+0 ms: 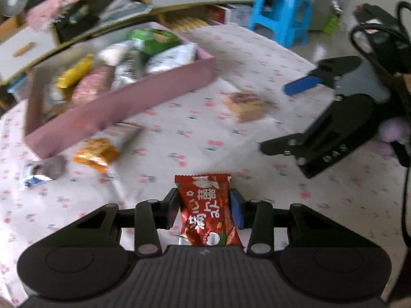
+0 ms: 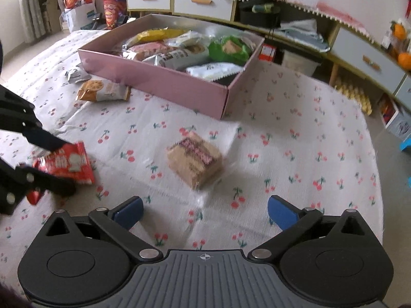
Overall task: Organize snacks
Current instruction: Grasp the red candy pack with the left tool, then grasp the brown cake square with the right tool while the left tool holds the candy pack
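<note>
My left gripper [image 1: 204, 209] was clamped on the red snack packet [image 1: 208, 213], just above the cherry-print tablecloth [image 2: 295, 133], so it could go to the pink box [image 2: 164, 82] already holding other snacks. My right gripper [image 2: 204, 214] hung wide and empty before the tan wafer pack [image 2: 195, 160], ready to straddle it. The red packet looked glossy and crinkled, with white lettering.

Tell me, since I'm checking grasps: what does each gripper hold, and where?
Left gripper pinches the red packet across its middle, by its side edges. Right gripper holds nothing.
</note>
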Available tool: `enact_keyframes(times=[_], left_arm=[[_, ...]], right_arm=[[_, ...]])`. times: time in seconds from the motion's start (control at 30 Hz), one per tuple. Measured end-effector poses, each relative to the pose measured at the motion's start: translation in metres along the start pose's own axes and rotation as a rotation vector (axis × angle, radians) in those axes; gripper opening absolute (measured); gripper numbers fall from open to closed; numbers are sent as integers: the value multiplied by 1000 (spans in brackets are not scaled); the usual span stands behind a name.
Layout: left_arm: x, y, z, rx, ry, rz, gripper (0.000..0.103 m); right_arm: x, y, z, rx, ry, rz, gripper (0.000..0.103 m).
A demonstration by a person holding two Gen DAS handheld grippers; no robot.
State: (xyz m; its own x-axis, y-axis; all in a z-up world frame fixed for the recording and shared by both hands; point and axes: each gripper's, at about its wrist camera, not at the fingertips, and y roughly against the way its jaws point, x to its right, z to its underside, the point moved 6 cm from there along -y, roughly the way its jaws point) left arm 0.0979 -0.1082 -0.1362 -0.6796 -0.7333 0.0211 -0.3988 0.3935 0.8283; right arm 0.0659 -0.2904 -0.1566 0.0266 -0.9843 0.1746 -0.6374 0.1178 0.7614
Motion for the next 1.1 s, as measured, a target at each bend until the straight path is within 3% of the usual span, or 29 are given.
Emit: enact_keyframes(times=[0.3,0.53,0.87,1.1], left_arm=[[-43,5,-2,30,135,-194,42],[-46,11,7,12,155,-212,52],[-45,7,8,10,161,-210,52],[-46,7,8,-6,185,-218,50]], right_arm=[[2,-11,-15,32,-34,38,101],[-4,-14,-24,50,-54,2,84],[-35,-4,-23,-19,-27,-213,83],[-34,-5,-27,6,-30,-141,81]])
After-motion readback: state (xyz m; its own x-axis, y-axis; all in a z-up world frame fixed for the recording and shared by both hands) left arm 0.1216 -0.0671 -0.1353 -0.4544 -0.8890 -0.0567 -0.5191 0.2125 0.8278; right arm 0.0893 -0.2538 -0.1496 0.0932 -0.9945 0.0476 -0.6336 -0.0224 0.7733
